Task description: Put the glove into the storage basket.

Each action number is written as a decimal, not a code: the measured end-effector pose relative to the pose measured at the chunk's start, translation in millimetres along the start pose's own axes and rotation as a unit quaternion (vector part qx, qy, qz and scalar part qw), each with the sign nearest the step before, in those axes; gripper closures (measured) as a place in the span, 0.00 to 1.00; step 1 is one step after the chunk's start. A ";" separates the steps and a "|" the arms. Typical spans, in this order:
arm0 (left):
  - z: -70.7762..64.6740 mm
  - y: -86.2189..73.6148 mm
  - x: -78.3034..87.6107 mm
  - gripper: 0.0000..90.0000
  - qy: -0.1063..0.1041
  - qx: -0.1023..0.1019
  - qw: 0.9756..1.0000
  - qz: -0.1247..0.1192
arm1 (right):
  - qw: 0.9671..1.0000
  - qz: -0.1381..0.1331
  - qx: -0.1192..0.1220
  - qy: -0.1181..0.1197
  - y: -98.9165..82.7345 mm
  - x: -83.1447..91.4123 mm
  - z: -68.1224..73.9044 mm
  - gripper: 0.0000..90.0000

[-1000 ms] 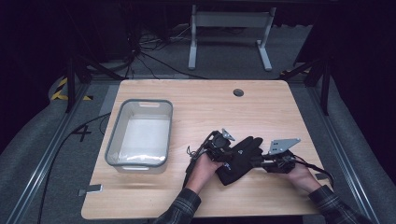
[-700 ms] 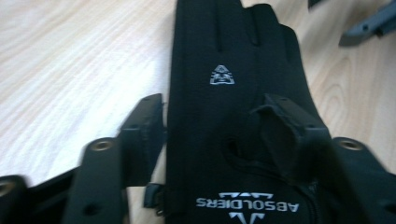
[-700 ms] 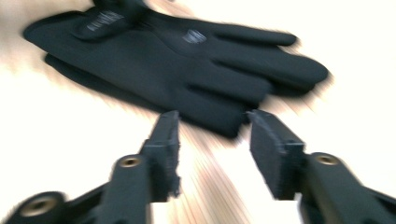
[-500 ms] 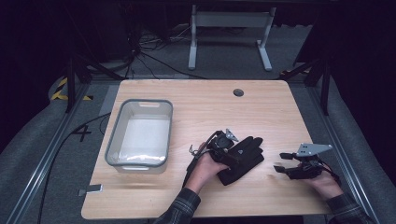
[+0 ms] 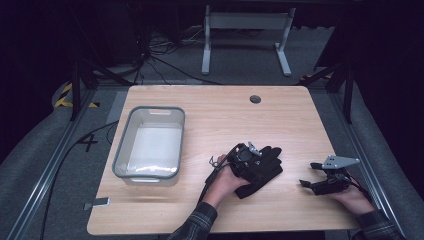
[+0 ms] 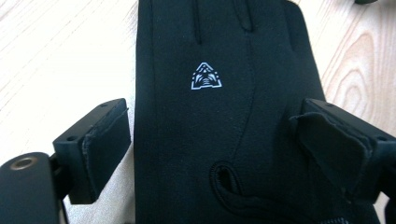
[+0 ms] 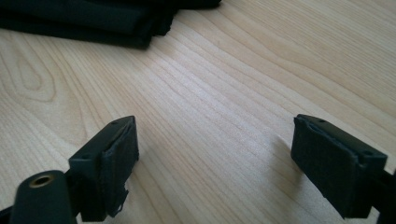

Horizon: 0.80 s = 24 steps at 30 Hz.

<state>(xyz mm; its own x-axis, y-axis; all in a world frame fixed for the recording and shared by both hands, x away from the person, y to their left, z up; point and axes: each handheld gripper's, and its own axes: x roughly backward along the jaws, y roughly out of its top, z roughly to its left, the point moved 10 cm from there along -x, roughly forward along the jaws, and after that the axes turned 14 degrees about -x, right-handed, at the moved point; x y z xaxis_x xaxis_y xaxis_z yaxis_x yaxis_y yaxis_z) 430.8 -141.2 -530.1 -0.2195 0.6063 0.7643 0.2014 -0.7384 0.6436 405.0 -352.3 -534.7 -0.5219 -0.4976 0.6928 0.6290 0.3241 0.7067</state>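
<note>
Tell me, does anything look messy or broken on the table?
Nothing looks broken or spilled. The black fabric glove lies flat but slanted on the pale wooden table, not yet in the clear plastic bin. The left gripper straddles it with jaws open. The right gripper's pads look a bit frayed.

A white triangular logo stands on the black glove (image 6: 224, 116); a "4" marks the floor (image 5: 88, 143).

The left gripper (image 5: 248, 156) covers part of the black glove (image 5: 262, 170), hiding its cuff.
</note>
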 end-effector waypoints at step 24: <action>-12.9 -1.7 0.6 0.52 -0.032 -0.039 0.999 0.000 | 1.000 -0.003 -0.002 0.003 0.3 -1.9 -0.7 0.13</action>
<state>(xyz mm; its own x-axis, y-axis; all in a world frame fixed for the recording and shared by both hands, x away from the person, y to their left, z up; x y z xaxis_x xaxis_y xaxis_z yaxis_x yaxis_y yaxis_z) 418.0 -143.4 -531.3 -0.1585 0.6226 0.7663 0.1249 -0.7572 0.6411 406.6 -351.8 -535.9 -0.5221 -0.5044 0.6878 0.6278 0.3186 0.7102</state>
